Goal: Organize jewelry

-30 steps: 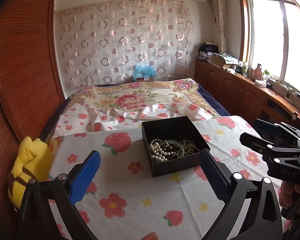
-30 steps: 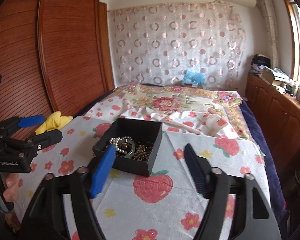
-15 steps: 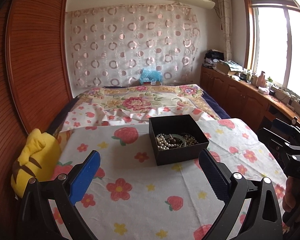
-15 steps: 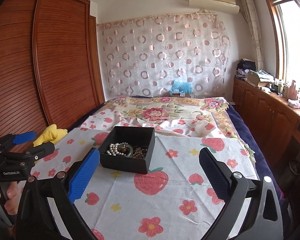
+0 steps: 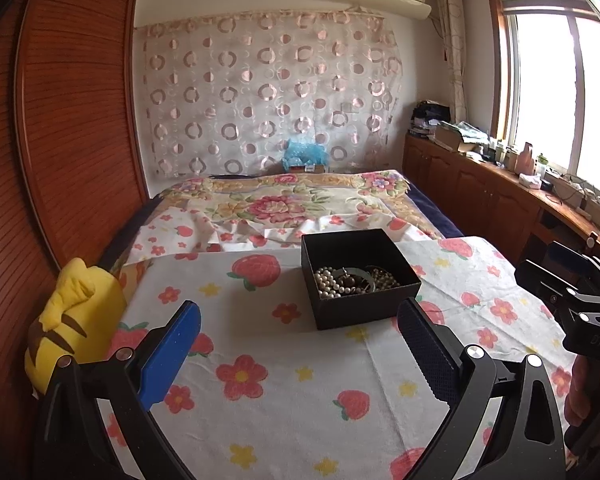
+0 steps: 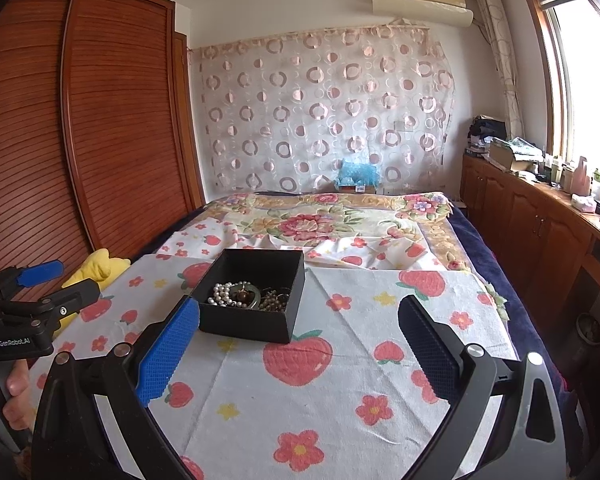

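Note:
A black open box [image 5: 360, 304] sits on the strawberry-print cloth [image 5: 284, 392] on the bed. It holds a white pearl strand [image 5: 327, 280], dark beads and a greenish bangle in a tangle. My left gripper [image 5: 298, 318] hovers open just short of the box, with nothing between its fingers. In the right wrist view the box [image 6: 244, 324] lies ahead and slightly left, pearls [image 6: 223, 295] showing inside. My right gripper [image 6: 299, 312] stands wide open and empty, its blue pad [image 6: 168, 352] near the box's front left corner. Each gripper shows at the edge of the other's view.
A yellow plush toy [image 5: 76, 312] lies at the cloth's left edge by the wooden wardrobe [image 5: 60, 128]. A floral blanket [image 5: 280, 204] covers the far bed. Wooden cabinets [image 6: 540, 232] with clutter run along the right under the window. The cloth's right edge drops off the bed.
Both grippers pulled back from the box, so it looks smaller and farther. The right gripper's jaws spread wider. Both views tilted up and show more of the room.

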Demonstrator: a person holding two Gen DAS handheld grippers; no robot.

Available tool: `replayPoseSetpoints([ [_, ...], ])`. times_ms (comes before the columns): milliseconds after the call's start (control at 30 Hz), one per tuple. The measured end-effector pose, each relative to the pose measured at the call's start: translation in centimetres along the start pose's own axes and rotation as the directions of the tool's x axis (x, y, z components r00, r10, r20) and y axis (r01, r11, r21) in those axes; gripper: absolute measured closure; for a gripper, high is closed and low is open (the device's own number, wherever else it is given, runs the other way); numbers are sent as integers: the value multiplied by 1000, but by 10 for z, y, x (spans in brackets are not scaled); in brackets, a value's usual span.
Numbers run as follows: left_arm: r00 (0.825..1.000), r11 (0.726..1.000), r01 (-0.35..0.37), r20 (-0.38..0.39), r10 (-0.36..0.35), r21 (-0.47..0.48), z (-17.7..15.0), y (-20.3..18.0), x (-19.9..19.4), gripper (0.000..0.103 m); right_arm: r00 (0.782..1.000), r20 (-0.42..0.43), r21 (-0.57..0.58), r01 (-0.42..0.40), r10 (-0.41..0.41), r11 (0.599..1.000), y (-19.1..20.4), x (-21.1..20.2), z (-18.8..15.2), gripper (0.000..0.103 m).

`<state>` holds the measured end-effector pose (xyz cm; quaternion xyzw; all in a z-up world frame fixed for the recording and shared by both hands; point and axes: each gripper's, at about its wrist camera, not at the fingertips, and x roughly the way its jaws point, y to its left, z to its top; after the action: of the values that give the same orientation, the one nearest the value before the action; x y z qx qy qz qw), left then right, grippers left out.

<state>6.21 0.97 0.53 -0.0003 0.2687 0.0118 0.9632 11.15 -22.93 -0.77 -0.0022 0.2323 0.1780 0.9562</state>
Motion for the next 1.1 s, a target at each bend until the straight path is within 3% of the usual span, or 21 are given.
replayPoseSetpoints([
  [1100, 1000, 1000, -7, 15, 7, 6, 3, -2, -3, 8, 1000, 1, 5, 4, -4, 1000, -4, 0, -3, 3],
])
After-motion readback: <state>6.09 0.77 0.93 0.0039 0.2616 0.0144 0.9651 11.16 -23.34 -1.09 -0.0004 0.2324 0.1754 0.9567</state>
